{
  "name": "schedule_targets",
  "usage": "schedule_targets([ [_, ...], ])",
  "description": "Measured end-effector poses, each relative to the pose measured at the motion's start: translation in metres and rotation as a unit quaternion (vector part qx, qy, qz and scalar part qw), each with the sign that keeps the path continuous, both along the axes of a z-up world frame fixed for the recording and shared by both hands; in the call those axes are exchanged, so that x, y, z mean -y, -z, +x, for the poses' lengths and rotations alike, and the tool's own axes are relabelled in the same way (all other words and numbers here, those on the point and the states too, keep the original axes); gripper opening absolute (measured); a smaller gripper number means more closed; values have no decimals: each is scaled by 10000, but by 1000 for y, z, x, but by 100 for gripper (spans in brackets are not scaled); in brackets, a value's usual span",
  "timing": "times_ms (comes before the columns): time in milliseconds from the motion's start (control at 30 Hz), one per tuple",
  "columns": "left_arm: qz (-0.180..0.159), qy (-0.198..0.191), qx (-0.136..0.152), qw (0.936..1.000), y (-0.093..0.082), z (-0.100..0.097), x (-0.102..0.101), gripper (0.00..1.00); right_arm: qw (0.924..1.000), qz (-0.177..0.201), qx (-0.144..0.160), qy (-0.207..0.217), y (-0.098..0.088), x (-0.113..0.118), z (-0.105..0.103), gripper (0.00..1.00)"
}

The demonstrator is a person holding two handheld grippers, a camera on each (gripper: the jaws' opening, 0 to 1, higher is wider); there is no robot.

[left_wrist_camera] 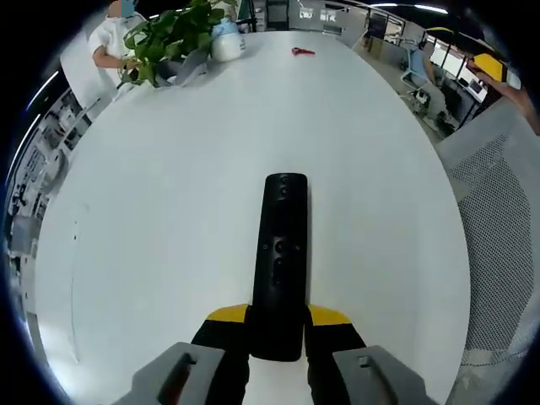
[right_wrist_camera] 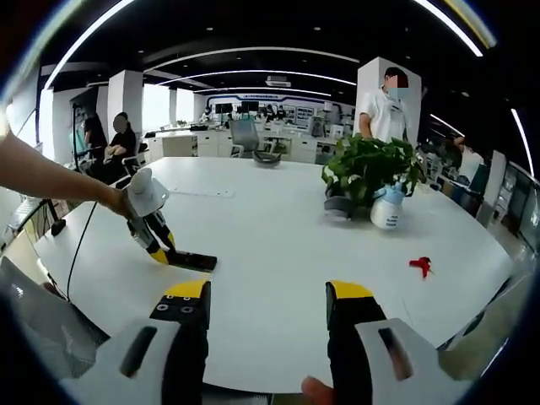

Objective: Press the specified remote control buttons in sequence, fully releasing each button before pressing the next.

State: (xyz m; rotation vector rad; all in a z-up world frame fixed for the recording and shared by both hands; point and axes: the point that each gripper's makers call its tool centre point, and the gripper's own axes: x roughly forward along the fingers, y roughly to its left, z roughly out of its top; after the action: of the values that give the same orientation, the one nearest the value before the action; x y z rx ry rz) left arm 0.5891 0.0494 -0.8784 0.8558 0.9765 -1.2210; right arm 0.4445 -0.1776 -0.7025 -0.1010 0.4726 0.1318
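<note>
A long black remote control (left_wrist_camera: pixel 281 261) lies on the white table (left_wrist_camera: pixel 186 194), pointing away from me. My left gripper (left_wrist_camera: pixel 278 325) is shut on its near end, one yellow-tipped finger on each side. In the right gripper view the same remote (right_wrist_camera: pixel 190 261) lies flat at the left with the left gripper (right_wrist_camera: pixel 160 245) clamped on it, held by a person's arm. My right gripper (right_wrist_camera: pixel 268 304) hangs open above the near table edge with nothing between its fingers, well to the right of the remote.
A potted green plant (right_wrist_camera: pixel 367 173) and a white spray bottle (right_wrist_camera: pixel 388 208) stand at the table's far side. A small red object (right_wrist_camera: pixel 421 267) lies on the right. People stand and sit around the office. A mesh chair back (left_wrist_camera: pixel 498 228) is beside the table.
</note>
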Motion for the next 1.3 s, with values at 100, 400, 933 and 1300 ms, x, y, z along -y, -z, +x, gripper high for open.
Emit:
schedule_targets([
  [100,58,52,2,10000,0,3,0,24,10000,-3,-28,-12,1,-1,0,56],
  [400,188,147,9,9997,1,15,-1,24,9999,-56,-63,-72,2,-3,0,56],
  [933,426,344,135,9984,0,35,-2,24,9999,-98,-129,-33,5,-1,0,56],
  [1300,543,386,193,9976,0,47,-1,24,9997,-156,-170,-71,6,-2,0,56],
])
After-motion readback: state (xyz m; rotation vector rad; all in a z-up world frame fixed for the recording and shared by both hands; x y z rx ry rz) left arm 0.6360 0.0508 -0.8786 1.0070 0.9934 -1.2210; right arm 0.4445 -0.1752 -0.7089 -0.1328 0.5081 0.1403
